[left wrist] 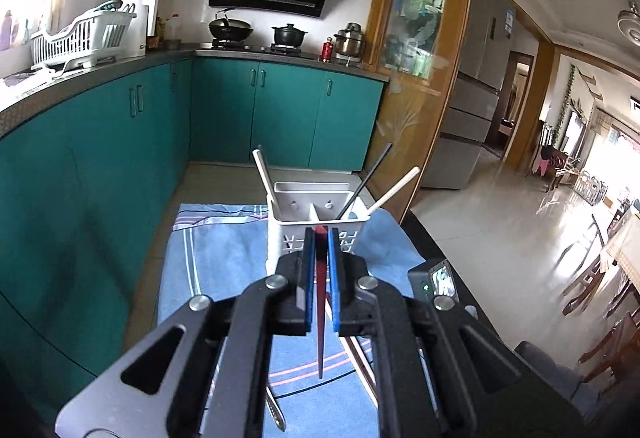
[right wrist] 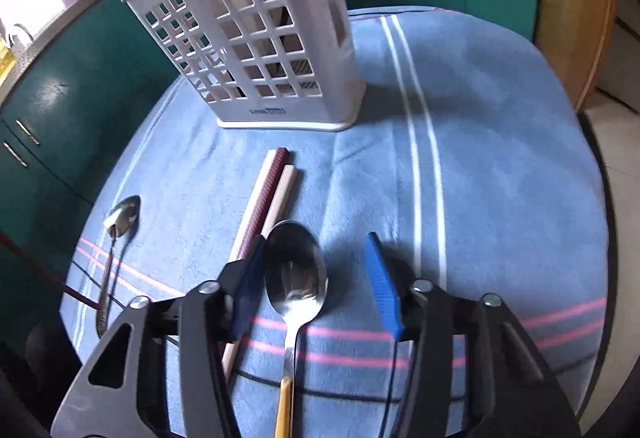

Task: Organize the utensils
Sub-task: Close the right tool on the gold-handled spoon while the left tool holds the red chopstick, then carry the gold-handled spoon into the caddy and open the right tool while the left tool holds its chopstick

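Observation:
My left gripper (left wrist: 321,234) is shut on a dark red chopstick (left wrist: 321,302) and holds it upright, just in front of the white utensil holder (left wrist: 316,234). The holder has two white chopsticks and a black one standing in it. In the right wrist view my right gripper (right wrist: 318,242) is open, low over the blue cloth (right wrist: 480,158), its fingers either side of a spoon with a yellow handle (right wrist: 296,274). Several chopsticks (right wrist: 268,198) lie side by side in front of the holder (right wrist: 256,38). A second metal spoon (right wrist: 116,234) lies at the left.
The cloth covers a small table in a kitchen. Teal cabinets (left wrist: 120,142) run along the left and back. A small black device (left wrist: 434,278) sits at the table's right edge in the left wrist view. Open tiled floor (left wrist: 500,222) lies to the right.

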{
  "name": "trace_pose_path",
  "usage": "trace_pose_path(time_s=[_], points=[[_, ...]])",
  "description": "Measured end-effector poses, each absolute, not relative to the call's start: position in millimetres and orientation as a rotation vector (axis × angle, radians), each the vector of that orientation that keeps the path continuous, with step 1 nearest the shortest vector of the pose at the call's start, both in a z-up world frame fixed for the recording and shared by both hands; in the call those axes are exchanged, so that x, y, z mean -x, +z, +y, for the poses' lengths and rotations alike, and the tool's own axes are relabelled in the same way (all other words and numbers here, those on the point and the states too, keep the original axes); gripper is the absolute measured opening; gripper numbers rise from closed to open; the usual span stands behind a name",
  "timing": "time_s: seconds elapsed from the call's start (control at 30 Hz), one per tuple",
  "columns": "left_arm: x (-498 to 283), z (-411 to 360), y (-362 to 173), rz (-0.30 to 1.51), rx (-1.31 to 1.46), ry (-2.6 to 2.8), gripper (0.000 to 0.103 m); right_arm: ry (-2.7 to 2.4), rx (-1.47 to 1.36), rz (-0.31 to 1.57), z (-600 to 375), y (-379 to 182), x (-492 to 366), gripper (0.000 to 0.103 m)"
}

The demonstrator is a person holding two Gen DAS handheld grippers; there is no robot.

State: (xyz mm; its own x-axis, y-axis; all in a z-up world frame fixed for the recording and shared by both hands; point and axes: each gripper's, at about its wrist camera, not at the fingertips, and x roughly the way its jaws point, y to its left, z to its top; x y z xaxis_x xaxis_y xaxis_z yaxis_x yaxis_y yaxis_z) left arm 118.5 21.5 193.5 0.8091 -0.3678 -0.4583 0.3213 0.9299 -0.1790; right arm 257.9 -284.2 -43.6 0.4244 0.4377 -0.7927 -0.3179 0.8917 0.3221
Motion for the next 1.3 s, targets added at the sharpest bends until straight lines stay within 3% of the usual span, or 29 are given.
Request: trace_pose_path(time_s=[0.2,0.27,0.53,0.93,1.3], points=[[-127,21,186,0.53,0.095,-0.358,0.006,0.517,-0.133,1.034,-279,-39,-259,0.008],[-128,21,185,0.535,0.097,-0.355,0.006,0.517,-0.138,1.027,-281,-33,-256,0.003],[-129,14,184,0.553,0.081,-0.369,0.006,0.424,-0.058,0.879,-298,17,-212,0.003],[-124,6,183,0.563,0.056,-0.368,0.006,0.162,0.209,0.293,-277,161,-95,0.003],[-118,6,183,0.566,0.026,-0.364,0.006,0.171,0.22,0.316,-276,166,-93,0.003]])
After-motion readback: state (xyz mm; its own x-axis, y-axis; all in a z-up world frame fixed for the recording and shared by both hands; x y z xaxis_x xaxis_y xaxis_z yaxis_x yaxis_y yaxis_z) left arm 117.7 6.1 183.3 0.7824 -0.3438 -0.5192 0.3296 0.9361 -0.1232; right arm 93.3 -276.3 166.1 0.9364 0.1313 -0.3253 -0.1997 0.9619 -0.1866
